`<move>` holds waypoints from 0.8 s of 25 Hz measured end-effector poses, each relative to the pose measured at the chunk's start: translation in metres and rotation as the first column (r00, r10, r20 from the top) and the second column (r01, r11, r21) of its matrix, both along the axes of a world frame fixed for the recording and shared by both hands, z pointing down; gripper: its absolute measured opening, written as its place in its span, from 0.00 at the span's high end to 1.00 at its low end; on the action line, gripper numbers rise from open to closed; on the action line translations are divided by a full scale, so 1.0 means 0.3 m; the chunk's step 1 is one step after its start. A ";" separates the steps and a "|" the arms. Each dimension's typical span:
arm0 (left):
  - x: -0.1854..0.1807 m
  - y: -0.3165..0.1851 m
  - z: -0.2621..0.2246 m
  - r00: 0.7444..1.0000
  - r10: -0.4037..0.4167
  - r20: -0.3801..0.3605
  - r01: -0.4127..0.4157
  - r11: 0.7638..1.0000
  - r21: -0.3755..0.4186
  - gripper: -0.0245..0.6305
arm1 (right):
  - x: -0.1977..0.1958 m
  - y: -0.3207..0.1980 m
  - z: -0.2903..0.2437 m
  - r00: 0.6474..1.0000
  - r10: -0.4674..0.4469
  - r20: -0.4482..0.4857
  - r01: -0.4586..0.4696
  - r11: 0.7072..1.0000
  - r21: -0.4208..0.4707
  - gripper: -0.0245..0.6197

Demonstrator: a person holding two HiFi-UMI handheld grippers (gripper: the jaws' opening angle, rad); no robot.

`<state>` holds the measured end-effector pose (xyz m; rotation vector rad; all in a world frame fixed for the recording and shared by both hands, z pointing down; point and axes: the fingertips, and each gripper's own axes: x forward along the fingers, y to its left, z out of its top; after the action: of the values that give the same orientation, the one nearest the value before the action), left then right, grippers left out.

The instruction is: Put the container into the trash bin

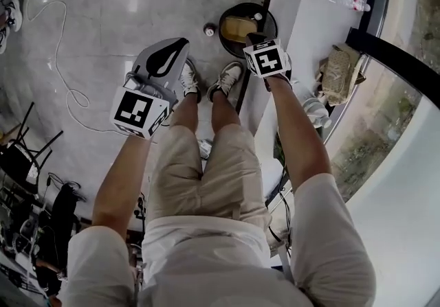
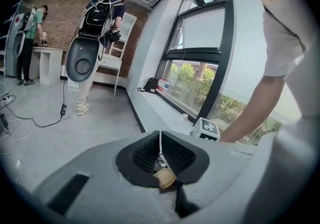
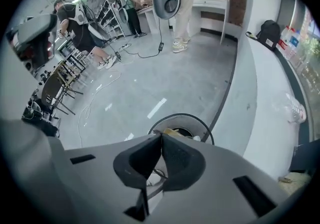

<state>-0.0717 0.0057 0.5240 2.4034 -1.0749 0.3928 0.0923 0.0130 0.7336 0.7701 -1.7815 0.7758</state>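
The container (image 1: 238,27) lies in the bin (image 1: 271,23) (task looks done); my left hand-held gripper (image 2: 161,136) and right hand-held gripper (image 3: 161,139) are closed, empty.

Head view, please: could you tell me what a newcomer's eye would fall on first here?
The round black trash bin on the grey floor, just beyond the person's shoes, stands out, with a tan container lying inside it. Nearer the camera hang two grey grippers bearing black-and-white marker cubes: the left gripper and the right gripper, both shut and empty.
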 end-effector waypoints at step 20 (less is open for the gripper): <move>0.057 -0.066 -0.652 1.000 -0.016 0.005 0.014 0.986 0.169 0.92 | 0.131 -0.158 -0.824 0.927 0.284 0.245 -0.341 0.910 0.236 0.96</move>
<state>-0.0547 -0.0141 0.3286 2.5410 -1.1708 0.3161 0.1317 -0.0345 0.4865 1.2238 -2.0051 0.8517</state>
